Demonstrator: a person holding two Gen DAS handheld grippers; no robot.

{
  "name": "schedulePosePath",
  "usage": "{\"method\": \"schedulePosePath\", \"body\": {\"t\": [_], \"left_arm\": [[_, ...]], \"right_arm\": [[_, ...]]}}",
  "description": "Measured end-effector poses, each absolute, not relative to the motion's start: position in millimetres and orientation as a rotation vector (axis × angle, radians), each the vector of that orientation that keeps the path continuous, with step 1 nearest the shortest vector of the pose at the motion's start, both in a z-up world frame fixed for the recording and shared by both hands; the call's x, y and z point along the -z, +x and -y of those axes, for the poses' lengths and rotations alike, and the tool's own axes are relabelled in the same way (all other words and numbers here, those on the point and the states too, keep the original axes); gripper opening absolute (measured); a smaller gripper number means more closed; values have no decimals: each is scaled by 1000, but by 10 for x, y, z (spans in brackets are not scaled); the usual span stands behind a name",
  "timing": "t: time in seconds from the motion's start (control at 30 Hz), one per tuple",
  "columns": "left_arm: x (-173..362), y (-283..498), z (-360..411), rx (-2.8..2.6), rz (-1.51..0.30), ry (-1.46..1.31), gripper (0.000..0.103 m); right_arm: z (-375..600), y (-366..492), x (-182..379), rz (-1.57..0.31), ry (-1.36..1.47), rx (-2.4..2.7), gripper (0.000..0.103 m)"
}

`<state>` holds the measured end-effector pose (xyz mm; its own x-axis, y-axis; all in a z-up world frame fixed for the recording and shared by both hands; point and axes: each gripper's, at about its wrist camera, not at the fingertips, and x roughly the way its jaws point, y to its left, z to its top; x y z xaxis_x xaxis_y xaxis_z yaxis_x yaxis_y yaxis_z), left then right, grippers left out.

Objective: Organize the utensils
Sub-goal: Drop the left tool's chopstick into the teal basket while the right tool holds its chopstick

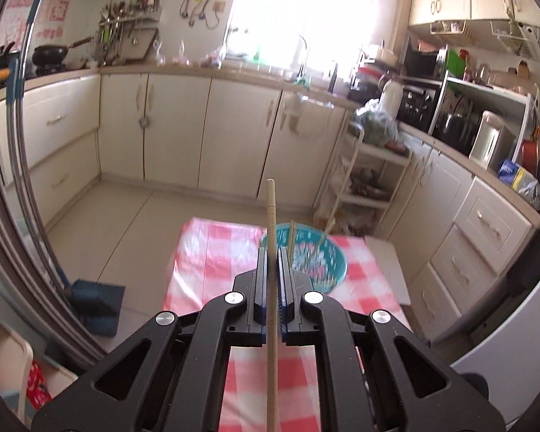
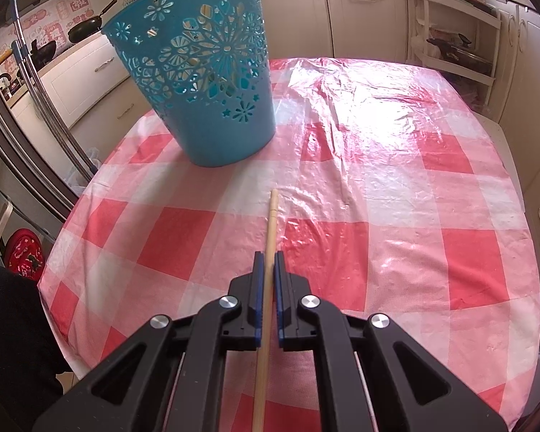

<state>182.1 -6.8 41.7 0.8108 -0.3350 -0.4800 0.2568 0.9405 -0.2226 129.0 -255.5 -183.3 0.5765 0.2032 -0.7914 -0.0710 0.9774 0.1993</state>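
Note:
My left gripper (image 1: 270, 252) is shut on a wooden chopstick (image 1: 271, 208) that runs straight along its fingers and sticks out past the tips. It hangs high above the table, over the teal perforated basket (image 1: 336, 262), which holds other chopsticks (image 1: 291, 237). In the right wrist view my right gripper (image 2: 269, 255) is shut on a second wooden chopstick (image 2: 271, 212), low over the red-and-white checked tablecloth (image 2: 378, 180). The teal basket (image 2: 205, 82) stands upright ahead and to the left of it.
Cream kitchen cabinets (image 1: 176, 129) line the walls beyond the table. A white shelf cart (image 1: 370, 180) stands past the table's far side. A dark sleeve (image 2: 10, 342) shows at the lower left of the right wrist view.

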Motion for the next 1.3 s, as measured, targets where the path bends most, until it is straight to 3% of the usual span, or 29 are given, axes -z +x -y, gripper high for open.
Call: {"method": "schedulePosePath", "body": {"t": [0.7,1.3], "left_arm": [[-440,3218,1016,278,-386,-186,5],[313,3262,1231,229,-608,-18,7]], "right_arm": [[2579,1368,1847,-940,193,-167,6],[2585,1366,1848,-939,186,-173,6]]}}
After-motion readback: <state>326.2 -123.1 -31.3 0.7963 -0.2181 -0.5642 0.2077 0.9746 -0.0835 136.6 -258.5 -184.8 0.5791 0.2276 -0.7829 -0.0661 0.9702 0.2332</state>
